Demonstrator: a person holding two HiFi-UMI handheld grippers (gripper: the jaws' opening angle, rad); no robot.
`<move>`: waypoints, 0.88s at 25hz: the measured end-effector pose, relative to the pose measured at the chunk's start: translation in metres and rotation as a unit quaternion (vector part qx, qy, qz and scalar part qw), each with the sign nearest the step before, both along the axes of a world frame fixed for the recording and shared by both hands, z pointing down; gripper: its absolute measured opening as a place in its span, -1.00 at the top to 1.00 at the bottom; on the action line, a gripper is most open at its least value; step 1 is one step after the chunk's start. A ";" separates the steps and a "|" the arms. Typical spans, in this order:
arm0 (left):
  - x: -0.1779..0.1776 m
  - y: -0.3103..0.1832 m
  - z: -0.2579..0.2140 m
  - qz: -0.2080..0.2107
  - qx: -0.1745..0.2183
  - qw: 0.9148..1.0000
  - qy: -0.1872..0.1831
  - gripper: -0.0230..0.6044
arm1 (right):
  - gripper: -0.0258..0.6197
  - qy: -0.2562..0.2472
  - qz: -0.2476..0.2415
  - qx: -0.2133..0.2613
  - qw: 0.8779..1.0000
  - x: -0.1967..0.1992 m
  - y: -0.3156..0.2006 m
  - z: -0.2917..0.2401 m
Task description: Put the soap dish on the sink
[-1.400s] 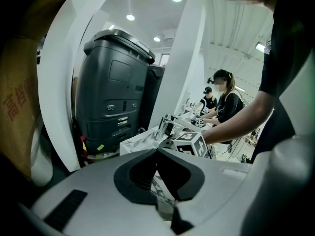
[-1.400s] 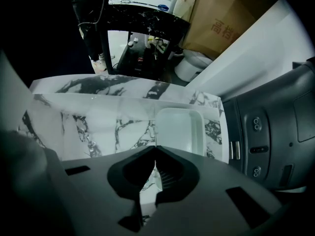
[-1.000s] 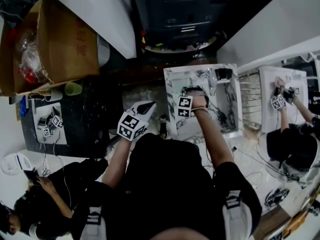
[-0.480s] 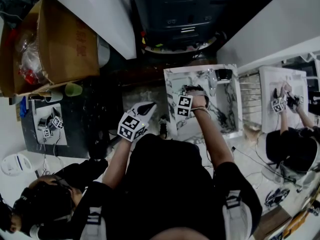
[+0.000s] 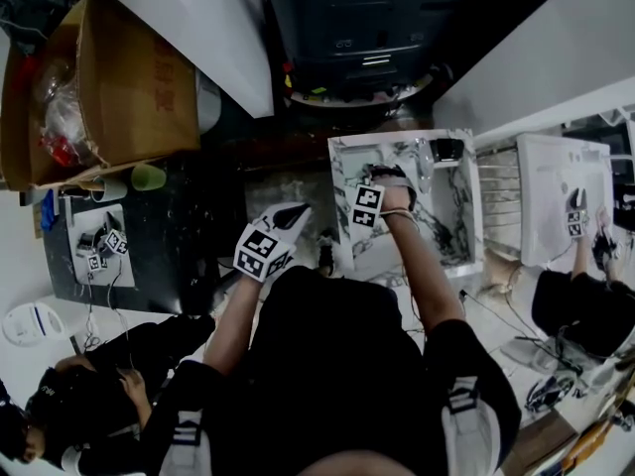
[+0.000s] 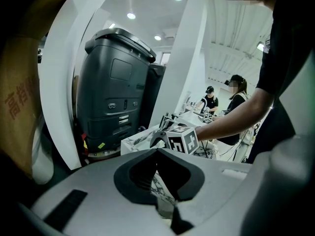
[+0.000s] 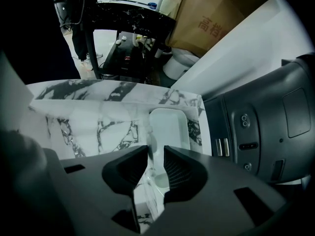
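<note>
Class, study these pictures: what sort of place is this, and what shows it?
Probably a workshop or lab, not a bathroom: a marbled sink stands amid loose cables, another person works at a second sink, and a cardboard box sits nearby.

Open room is left above the basin of the marble sink (image 5: 458, 228). Part of its far rim is taken up by a white soap dish (image 7: 170, 127). Passage beyond that rim is blocked by a dark grey cabinet (image 5: 357, 18), flanked by a white panel (image 5: 198, 28).
</note>
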State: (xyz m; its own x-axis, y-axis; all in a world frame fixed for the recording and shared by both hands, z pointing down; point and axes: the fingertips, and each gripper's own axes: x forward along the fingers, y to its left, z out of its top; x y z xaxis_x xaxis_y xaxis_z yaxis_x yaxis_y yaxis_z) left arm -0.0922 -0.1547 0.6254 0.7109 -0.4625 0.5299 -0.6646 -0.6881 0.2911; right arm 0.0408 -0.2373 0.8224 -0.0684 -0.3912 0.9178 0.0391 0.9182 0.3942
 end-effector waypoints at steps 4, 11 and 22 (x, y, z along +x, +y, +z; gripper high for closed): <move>-0.001 -0.001 0.001 -0.002 0.000 1.000 0.000 0.93 | 0.63 0.001 0.007 0.001 1.000 0.001 -0.004 0.003; 0.000 -0.002 0.002 -0.003 -0.001 1.000 -0.001 0.93 | 0.63 0.002 0.017 0.010 1.000 0.006 -0.010 0.002; 0.000 -0.001 0.002 -0.004 -0.001 1.000 -0.002 0.93 | 0.63 -0.010 0.018 0.023 1.000 0.003 -0.011 0.001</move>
